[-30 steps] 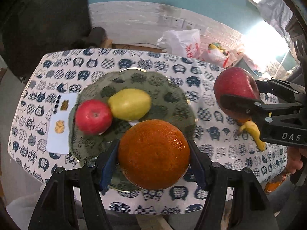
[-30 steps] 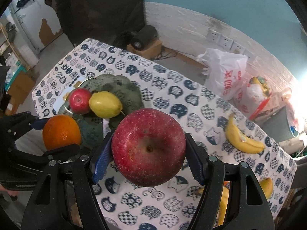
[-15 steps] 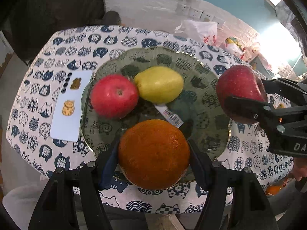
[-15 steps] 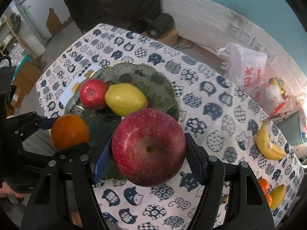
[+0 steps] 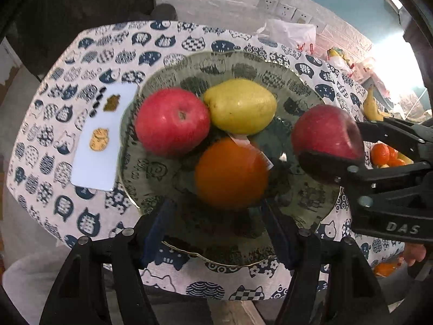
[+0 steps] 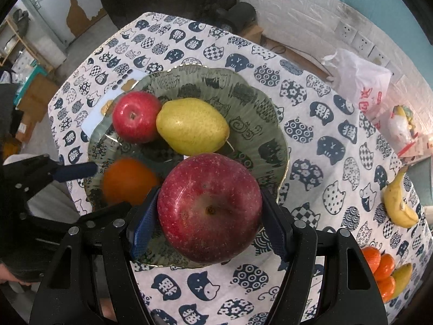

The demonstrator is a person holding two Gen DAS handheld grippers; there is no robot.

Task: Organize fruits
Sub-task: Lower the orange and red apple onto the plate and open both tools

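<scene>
Orange on the plate; big apple clamped above it.

The orange (image 5: 230, 173) lies motion-blurred on the green cat-print plate (image 5: 305, 197), just past the tips of the left gripper (image 5: 216, 230), whose blue pads stand apart and touch nothing. Behind the orange a smaller red apple (image 5: 173, 122) and a yellow pear (image 5: 240, 109) sit touching each other; a barcode label lies between pear and orange. The right gripper (image 6: 208, 216) is clamped on a large red apple (image 6: 209, 208), stem end toward the camera, held over the plate's near rim beside the orange. A white card (image 5: 100, 146) lies against the plate's left edge on the cat-pattern tablecloth (image 6: 311, 135). A banana (image 6: 397, 203) and a cluster of tangerines (image 6: 379, 268) lie well apart, on the cloth's right side.
</scene>
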